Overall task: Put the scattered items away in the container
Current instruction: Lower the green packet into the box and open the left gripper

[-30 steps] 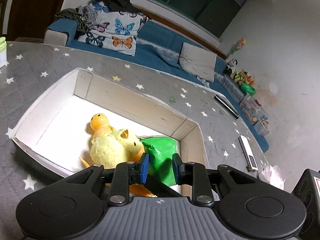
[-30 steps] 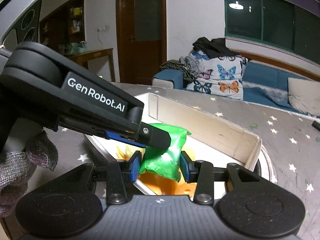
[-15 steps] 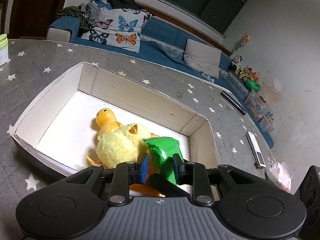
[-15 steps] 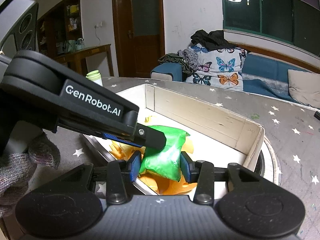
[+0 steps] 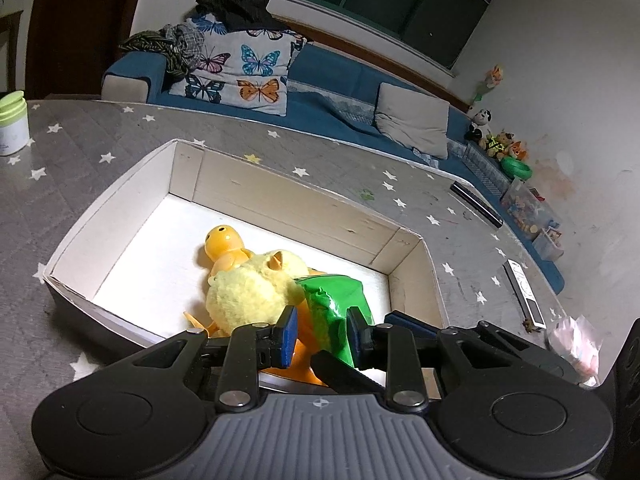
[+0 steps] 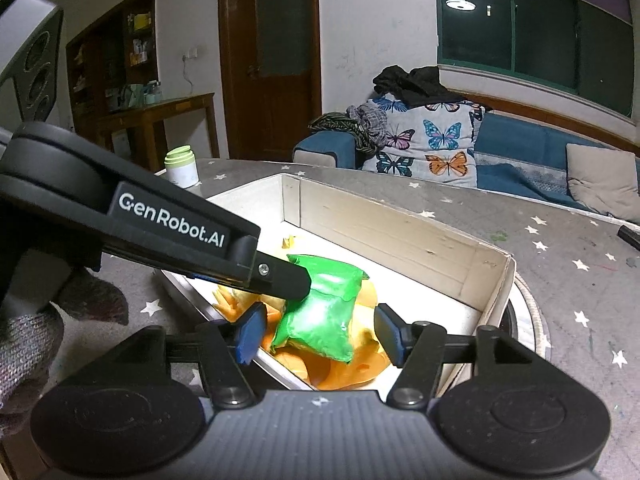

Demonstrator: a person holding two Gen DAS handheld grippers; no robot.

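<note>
**Green pouch over the box corner**

Our left gripper (image 5: 320,334) pinches the green pouch (image 6: 320,312), soft, light, slick film, best held at its sealed edge, above the white box (image 5: 120,204). Our right gripper (image 6: 316,334) stands released around it.

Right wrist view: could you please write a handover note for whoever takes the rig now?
Right gripper: open, fingers either side of the bag, not touching it.
Left gripper: tip at the bag's corner; grip unclear.
Done: bag, plush chick and orange toy lie in the box.
To do: white remote, jar and pink wrapper are on the table, if they count.
</note>
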